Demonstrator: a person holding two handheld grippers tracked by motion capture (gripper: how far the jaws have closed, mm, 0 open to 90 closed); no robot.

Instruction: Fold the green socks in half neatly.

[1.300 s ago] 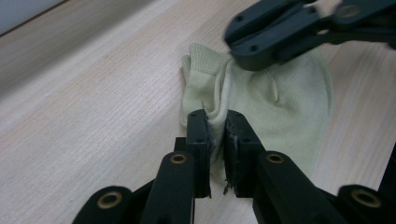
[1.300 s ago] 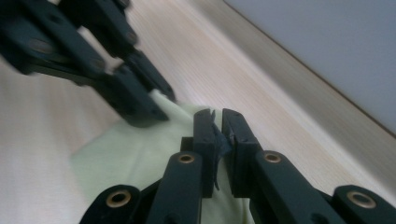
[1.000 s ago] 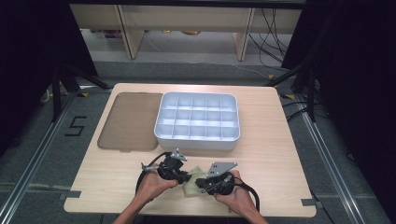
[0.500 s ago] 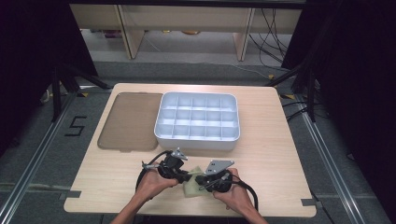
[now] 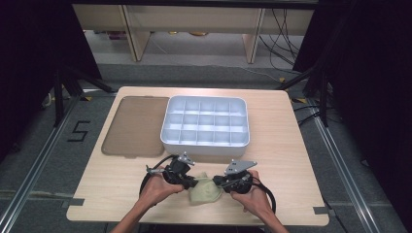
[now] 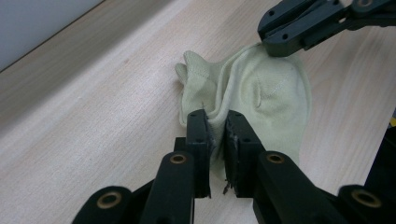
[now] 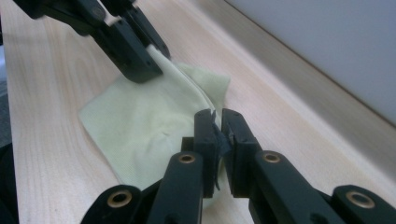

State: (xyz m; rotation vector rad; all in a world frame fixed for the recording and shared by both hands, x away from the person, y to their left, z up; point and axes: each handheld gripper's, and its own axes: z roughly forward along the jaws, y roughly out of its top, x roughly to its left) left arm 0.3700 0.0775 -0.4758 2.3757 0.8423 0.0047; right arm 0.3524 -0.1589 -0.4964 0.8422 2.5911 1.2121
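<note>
A pale yellow-green cloth (image 5: 204, 193) lies rumpled on the wooden table near its front edge, between my two hands. My left gripper (image 5: 194, 183) comes in from the left. In the left gripper view, the left gripper (image 6: 218, 126) is shut on a raised fold of the cloth (image 6: 271, 98). My right gripper (image 5: 216, 182) comes in from the right. In the right gripper view, the right gripper (image 7: 218, 122) is shut on the cloth's (image 7: 140, 126) near edge. Each gripper view shows the other gripper pinching the far side: the right gripper (image 6: 299, 28) and the left gripper (image 7: 135, 56).
A white tray (image 5: 204, 147) with several empty compartments stands at the middle back of the table. A brown translucent lid (image 5: 133, 126) lies flat to its left. The table's front edge (image 5: 194, 221) is close behind the hands.
My right gripper has shifted a little to the right with the cloth's edge in it. The left gripper has stayed in place.
</note>
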